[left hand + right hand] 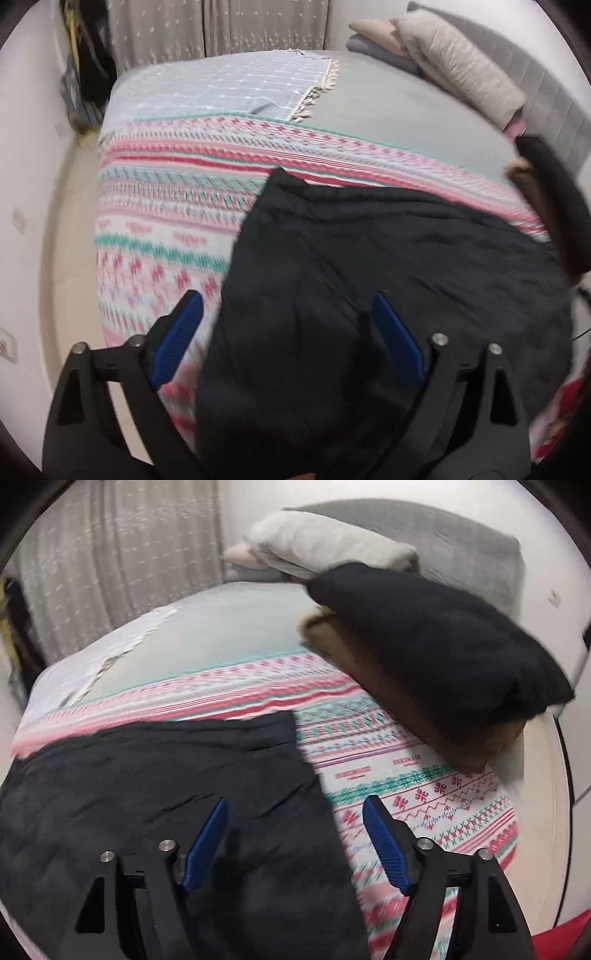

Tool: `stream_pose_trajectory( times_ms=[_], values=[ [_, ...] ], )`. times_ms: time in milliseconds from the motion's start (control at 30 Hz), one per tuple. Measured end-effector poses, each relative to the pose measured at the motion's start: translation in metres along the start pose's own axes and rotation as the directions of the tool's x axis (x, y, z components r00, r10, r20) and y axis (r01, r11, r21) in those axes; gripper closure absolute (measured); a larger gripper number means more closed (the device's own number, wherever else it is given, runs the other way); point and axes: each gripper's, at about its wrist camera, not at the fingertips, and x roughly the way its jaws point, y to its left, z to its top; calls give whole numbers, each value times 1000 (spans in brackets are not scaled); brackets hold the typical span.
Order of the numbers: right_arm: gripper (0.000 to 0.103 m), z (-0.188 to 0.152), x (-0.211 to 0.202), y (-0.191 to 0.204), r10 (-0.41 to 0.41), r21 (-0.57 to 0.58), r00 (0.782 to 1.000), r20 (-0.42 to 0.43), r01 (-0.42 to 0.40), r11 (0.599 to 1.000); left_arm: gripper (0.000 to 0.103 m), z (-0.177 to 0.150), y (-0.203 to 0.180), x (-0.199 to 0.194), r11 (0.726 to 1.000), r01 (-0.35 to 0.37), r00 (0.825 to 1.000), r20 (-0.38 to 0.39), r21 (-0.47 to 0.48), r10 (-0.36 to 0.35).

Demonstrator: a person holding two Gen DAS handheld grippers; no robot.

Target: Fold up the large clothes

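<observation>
We held two grippers over a bed (388,122) covered with a patterned pink, white and teal blanket (166,229). A large dark garment (369,266) lay spread flat on that blanket near the bed's closer edge, its surface lightly creased and one straight edge running up toward the middle of the bed. Our left gripper (288,314) hung just above the garment's left edge with its blue pads wide apart and nothing pinched between them. Our right gripper (295,816) hung above the garment's right edge, jaws likewise apart and empty, one pad over the dark cloth and the other over the blanket. A folded stack of clothes (436,657), black on top of brown, sat on the blanket to the right, apart from the garment. Pale pillows (461,66) lay by the grey headboard (546,88), and a fringed grey throw (229,88) covered the far corner.
</observation>
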Motion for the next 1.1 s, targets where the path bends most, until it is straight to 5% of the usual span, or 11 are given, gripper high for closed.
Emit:
stream_pose_trajectory(
  times_ms=[300,433,633,967,1100],
  values=[
    [18,-35,-54,69,214,-67,975,66,-210,976,4,-73,4,-55,977,136,988,-45,-165,-145],
    [17,-50,-56,90,326,-74,943,64,-321,944,4,-113,18,-55,939,179,976,-63,-293,-206],
    [17,-58,-52,113,335,-110,942,38,-329,938,4,-148,32,-28,881,206,957,-101,-427,-273],
    [17,-68,-53,128,374,-117,926,56,-366,923,4,-142,31,7,782,327,938,84,-530,-335],
    [17,-74,-49,148,381,-179,923,49,-367,913,7,-133,25,17,777,323,942,109,-540,-316]
  ],
)
